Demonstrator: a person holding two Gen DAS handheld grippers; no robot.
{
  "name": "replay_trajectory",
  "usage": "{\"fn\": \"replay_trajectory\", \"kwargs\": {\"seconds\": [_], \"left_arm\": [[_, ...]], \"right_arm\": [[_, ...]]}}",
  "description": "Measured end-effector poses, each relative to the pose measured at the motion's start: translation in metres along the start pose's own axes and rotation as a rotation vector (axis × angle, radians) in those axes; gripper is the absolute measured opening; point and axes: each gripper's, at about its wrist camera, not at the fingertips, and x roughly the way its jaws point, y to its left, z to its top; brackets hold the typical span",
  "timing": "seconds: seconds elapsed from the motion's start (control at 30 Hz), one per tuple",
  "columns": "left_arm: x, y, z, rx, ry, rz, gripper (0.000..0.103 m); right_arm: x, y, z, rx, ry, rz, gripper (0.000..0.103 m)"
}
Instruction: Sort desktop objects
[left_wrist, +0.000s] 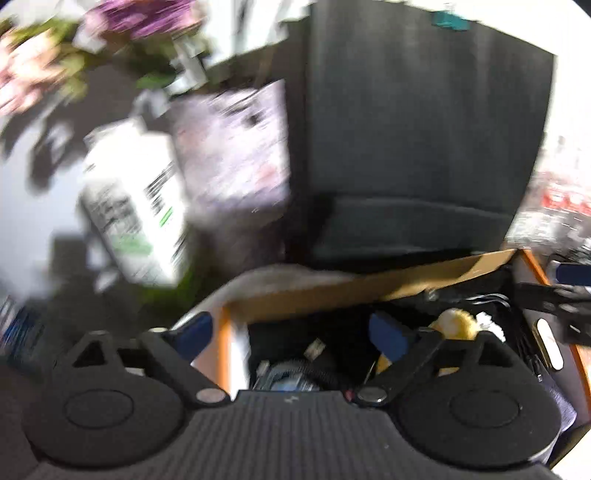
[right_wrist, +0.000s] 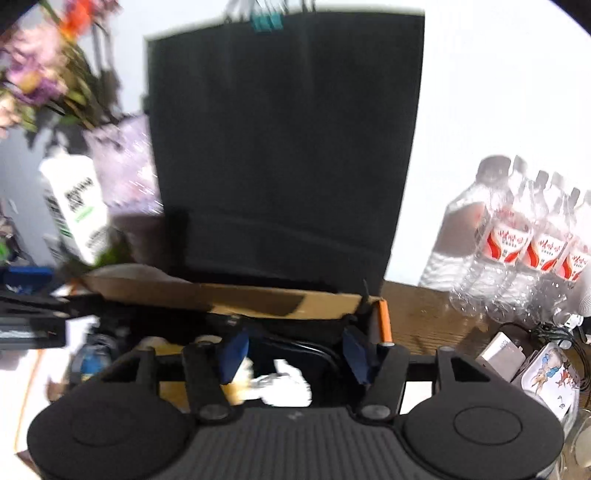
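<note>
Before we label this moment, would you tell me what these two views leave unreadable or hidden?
- Left wrist view: print on the white bottle is smeared by motion blur.
- Left wrist view: the cardboard box contents are dark, partly hidden by the left gripper; only a yellow object stands out.
- Right wrist view: the right gripper covers the white crumpled item.
- Right wrist view: the water bottles are cut off at the right edge.

The box (right_wrist: 221, 295) is open on top but stuffed full. A big black board (right_wrist: 284, 147) stands right behind it, bottles (right_wrist: 524, 240) crowd its right.
</note>
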Motion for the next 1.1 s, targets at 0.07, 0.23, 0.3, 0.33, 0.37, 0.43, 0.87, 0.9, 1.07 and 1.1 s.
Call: {"fn": "replay_trajectory", "kwargs": {"seconds": [0.07,0.23,0.3,0.33,0.37,0.43,0.87,0.9,1.07,1.1], "left_arm": [[-0.008,0.004,-0.003,-0.058,0.088,0.008,0.096],[-0.057,0.006,-0.019,-0.062,0.123,-0.03,0.096],[-0.08,0.003,-0.026,-0.047,0.116,-0.048,0.096],[-0.092,0.001,-0.03,-0.045,0.108,-0.05,0.096],[-0.104,0.0,-0.034,-0.046,0.098,-0.054,0.096],[-0.129,-0.003,-0.048,-0.041,0.068,-0.068,0.096],[-0.286,0.001,-0.209,0.058,-0.144,-0.121,0.099],[-0.296,0.004,-0.224,0.055,-0.166,-0.132,0.1],[-0.314,0.005,-0.293,0.128,-0.283,-0.117,0.103],[-0.316,0.003,-0.308,0.133,-0.307,-0.099,0.103]], "right_arm": [[-0.02,0.005,-0.001,0.006,-0.016,0.013,0.064],[-0.066,0.014,-0.011,0.003,-0.012,0.051,0.065],[-0.084,0.016,-0.014,-0.002,-0.015,0.061,0.065],[-0.092,0.013,-0.015,0.003,-0.022,0.062,0.065],[-0.102,0.014,-0.018,0.007,-0.03,0.066,0.066],[-0.12,0.014,-0.025,0.012,-0.048,0.075,0.066],[-0.277,0.035,-0.166,-0.078,-0.222,0.264,0.087],[-0.29,0.036,-0.182,-0.096,-0.236,0.271,0.089],[-0.332,0.034,-0.254,-0.102,-0.308,0.258,0.091],[-0.336,0.033,-0.266,-0.092,-0.317,0.24,0.091]]}}
